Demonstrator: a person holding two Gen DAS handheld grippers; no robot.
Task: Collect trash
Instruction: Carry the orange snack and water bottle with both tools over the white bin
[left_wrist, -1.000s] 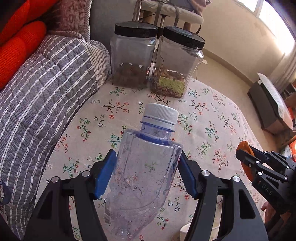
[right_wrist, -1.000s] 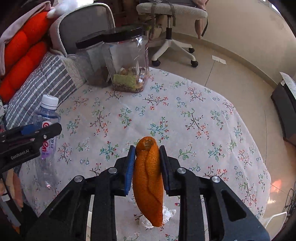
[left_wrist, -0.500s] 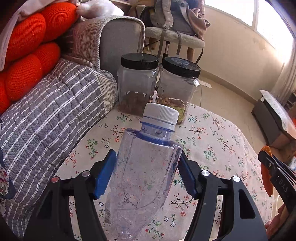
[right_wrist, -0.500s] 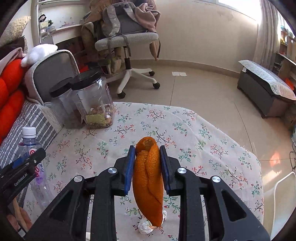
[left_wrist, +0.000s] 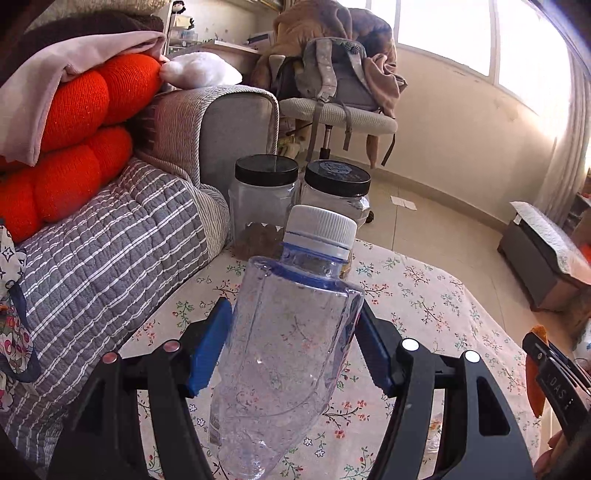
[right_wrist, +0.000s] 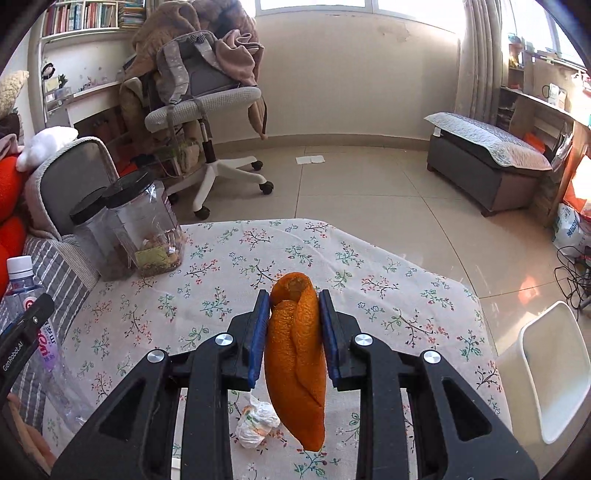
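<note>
Left gripper (left_wrist: 295, 354) is clamped across an empty plastic bottle (left_wrist: 288, 350), right gripper (right_wrist: 295, 332) pinches an orange peel (right_wrist: 295, 354). Both are up off the floral table (right_wrist: 388, 295), probably ready for binning. A crumpled wrapper (right_wrist: 256, 424) sits under the peel. White bin (right_wrist: 550, 373) stands just past the right edge, with open floor beyond.

Bright daylight floods from blown-out windows (left_wrist: 443, 33) — sharp focus; fisheye bending, dark corners.
</note>
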